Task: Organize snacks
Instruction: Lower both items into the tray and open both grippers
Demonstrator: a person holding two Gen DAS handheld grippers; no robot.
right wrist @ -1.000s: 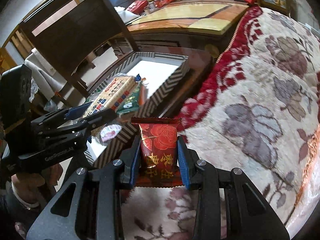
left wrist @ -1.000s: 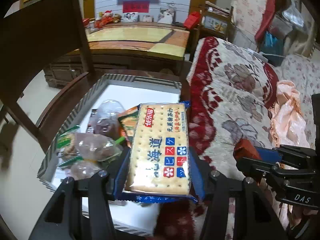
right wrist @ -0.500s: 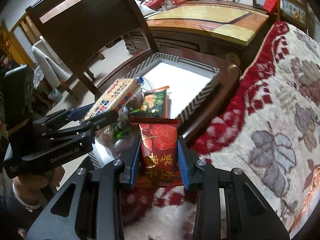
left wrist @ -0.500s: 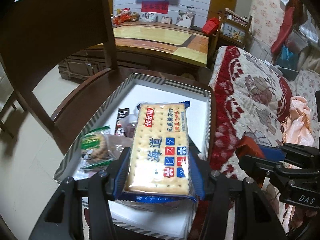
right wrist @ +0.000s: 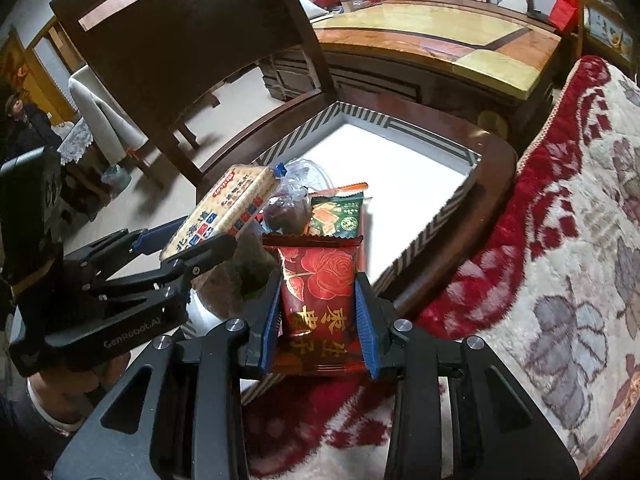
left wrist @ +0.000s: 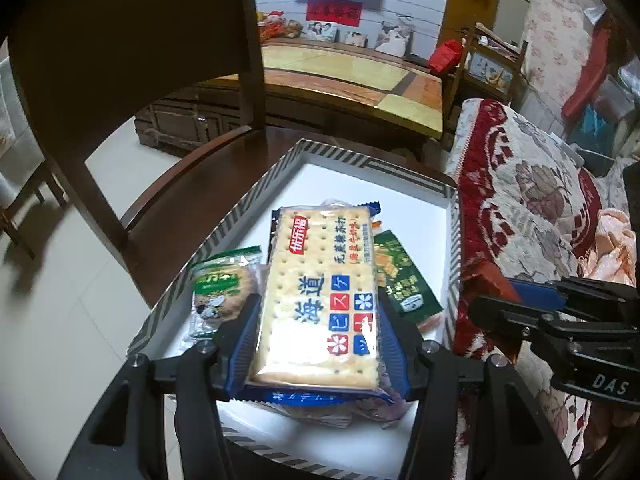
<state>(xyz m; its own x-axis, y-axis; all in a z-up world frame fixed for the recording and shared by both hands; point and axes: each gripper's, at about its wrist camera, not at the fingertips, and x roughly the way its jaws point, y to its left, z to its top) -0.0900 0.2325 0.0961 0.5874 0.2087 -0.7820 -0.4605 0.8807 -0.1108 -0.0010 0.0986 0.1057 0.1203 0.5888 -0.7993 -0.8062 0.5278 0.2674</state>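
My left gripper (left wrist: 320,316) is shut on a cracker pack (left wrist: 320,292) and holds it above the striped box (left wrist: 256,200). The box holds a green dark snack packet (left wrist: 400,276), a green-topped biscuit packet (left wrist: 220,284) and clear-wrapped snacks under the crackers. My right gripper (right wrist: 316,292) is shut on a red rose snack packet (right wrist: 316,280), at the box's near edge beside the blanket. In the right wrist view the left gripper (right wrist: 192,248) with the cracker pack (right wrist: 228,208) is at left, over the box (right wrist: 432,228).
The box sits on a dark wooden chair seat (left wrist: 188,200) with its backrest (left wrist: 132,32) at left. A red floral blanket (right wrist: 560,240) lies at right. A low wooden table (left wrist: 352,76) stands behind. Pale floor (left wrist: 60,300) is at left.
Both grippers moved left, further over the box, each still holding its packet. The box and chair now fill more of both views; the blanket slid right.
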